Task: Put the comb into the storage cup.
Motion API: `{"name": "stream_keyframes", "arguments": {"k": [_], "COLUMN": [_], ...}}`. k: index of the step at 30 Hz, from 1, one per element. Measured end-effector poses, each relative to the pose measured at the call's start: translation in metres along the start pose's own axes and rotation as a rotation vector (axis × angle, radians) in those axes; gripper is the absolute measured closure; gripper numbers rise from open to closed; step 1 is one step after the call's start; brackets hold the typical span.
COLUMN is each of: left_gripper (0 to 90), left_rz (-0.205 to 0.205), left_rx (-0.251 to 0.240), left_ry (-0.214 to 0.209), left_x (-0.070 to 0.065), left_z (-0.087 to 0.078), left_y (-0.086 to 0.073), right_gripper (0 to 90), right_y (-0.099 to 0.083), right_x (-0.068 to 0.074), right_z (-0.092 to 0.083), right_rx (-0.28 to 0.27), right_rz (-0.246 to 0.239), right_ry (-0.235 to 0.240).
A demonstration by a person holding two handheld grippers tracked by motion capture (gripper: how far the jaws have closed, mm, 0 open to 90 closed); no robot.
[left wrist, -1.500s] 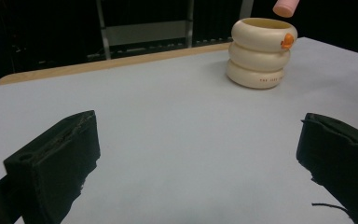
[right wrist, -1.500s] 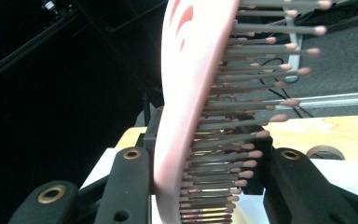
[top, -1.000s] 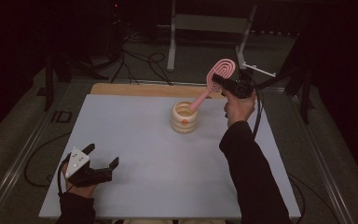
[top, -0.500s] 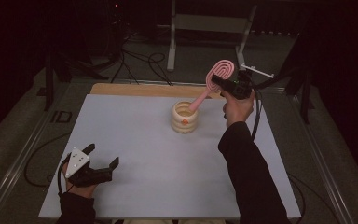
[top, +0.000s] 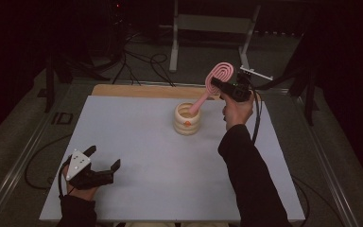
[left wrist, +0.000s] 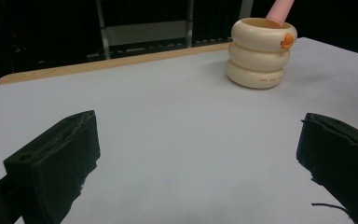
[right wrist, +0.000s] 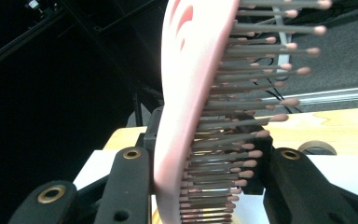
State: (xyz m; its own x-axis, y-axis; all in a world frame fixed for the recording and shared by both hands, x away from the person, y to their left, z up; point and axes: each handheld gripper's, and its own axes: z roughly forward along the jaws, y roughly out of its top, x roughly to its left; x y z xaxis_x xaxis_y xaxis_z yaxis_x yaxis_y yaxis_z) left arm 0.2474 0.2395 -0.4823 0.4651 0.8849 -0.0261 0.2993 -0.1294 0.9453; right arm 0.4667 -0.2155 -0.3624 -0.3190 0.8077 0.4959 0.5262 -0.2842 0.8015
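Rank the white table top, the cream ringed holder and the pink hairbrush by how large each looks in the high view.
1. white table top, by far the largest.
2. and 3. pink hairbrush and cream ringed holder: close. The brush looks longer, the holder bulkier, and the brush is raised toward the camera, so I would not rank them.

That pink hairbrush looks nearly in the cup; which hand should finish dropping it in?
The right. Its tongs already clamp the pink hairbrush, whose handle dips into the cream ringed cup. The left tongs rest open and empty at the table's near corner, far from it.
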Motion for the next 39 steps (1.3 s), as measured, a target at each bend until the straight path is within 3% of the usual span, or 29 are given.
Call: {"name": "stream_keyframes", "arguments": {"k": [36, 39], "left_gripper": [0.3, 0.3], "left_rz": [0.003, 0.002], "left_rx": [0.0, 0.0], "left_ry": [-0.002, -0.001], "left_x": [0.0, 0.0], "left_z": [0.0, 0.0], "left_y": [0.0, 0.0], "right_gripper": [63.5, 63.5], "right_y": [-0.015, -0.017], "right_x": [0.003, 0.004], "right_z": [0.01, 0.012], "right_rx": [0.017, 0.027], "right_rz": [-0.02, -0.039], "right_ry": [0.008, 0.004]}}
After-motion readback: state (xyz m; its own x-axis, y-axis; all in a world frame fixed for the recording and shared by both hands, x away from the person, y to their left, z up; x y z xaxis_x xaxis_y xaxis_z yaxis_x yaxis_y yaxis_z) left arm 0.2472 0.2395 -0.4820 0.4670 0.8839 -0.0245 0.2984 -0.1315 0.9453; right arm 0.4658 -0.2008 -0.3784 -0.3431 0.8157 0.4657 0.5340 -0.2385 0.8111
